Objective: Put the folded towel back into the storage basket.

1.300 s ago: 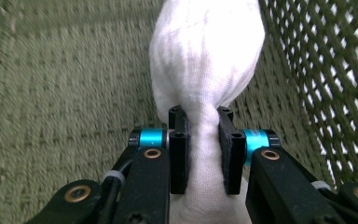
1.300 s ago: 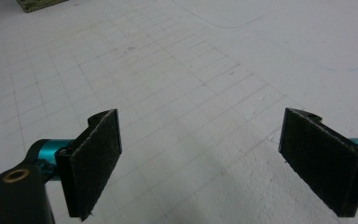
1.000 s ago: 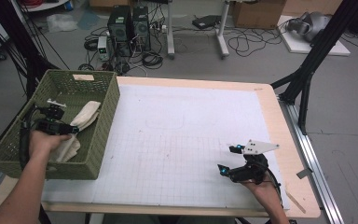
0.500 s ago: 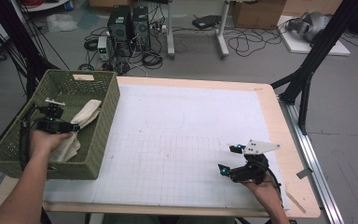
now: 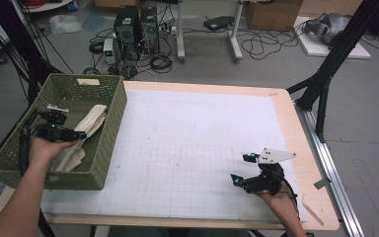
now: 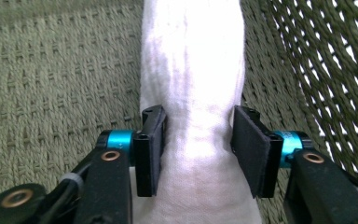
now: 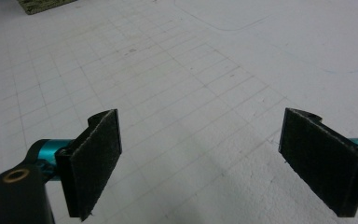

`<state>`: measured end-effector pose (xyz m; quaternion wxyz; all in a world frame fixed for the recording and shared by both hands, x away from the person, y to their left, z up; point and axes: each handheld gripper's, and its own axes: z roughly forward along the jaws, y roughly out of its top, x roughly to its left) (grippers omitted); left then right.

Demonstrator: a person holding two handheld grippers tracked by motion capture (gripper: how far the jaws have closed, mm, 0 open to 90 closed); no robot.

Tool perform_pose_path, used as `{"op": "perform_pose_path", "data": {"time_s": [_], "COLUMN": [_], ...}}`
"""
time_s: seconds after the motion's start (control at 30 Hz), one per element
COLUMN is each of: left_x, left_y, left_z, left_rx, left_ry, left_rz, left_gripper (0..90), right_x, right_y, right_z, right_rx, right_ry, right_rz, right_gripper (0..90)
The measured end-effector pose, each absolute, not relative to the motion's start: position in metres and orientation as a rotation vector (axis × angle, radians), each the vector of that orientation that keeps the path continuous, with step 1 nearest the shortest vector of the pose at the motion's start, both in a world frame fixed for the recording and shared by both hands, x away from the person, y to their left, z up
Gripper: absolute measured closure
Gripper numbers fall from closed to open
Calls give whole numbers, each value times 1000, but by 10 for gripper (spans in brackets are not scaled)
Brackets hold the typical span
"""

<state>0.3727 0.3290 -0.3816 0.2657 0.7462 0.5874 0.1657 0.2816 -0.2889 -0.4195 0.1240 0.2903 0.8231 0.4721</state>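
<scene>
A white cloth [image 5: 93,120] lies lengthwise in the green woven basket [image 5: 86,79] at the table's left edge. My left gripper [image 5: 80,134] is down inside the basket, over the cloth's near part. In the left gripper view the cloth [image 6: 191,56] runs up between the jaws of my left gripper [image 6: 198,140]. The jaws have just been opening, and the pads [image 6: 151,144] now stand at the cloth's two sides without squeezing it. My right gripper [image 5: 241,168] rests near the table's front right, and in the right gripper view it [image 7: 200,158] is wide open with nothing between the jaws.
The basket floor [image 6: 51,70] and its mesh wall [image 6: 326,60] surround the cloth. A white gridded mat [image 5: 192,133] covers the table between the two hands. Computers, cables and black frame legs stand on the floor beyond the table's far edge.
Both hands stay where they were. The left jaws look a little wider apart over the cloth than before.
</scene>
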Motion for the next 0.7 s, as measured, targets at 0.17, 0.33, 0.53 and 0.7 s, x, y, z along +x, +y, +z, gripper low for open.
{"op": "perform_pose_path", "data": {"time_s": [0.17, 0.33, 0.53, 0.7], "left_x": [373, 375, 378, 379], "left_y": [325, 327, 325, 326], "left_z": [-382, -386, -391, -393], "left_rx": [2069, 2083, 2131, 2143], "left_ry": [1565, 1604, 1616, 1655], "left_rz": [432, 434, 405, 408], "left_gripper": [523, 563, 515, 738], "right_x": [281, 281, 282, 281], "right_y": [-288, -288, -288, -288], "right_z": [-420, -420, -420, -420], "right_rx": [844, 844, 843, 837], "right_ry": [2404, 2405, 2405, 2410], "right_rz": [1377, 1378, 1381, 1381], "right_gripper": [124, 124, 124, 124]}}
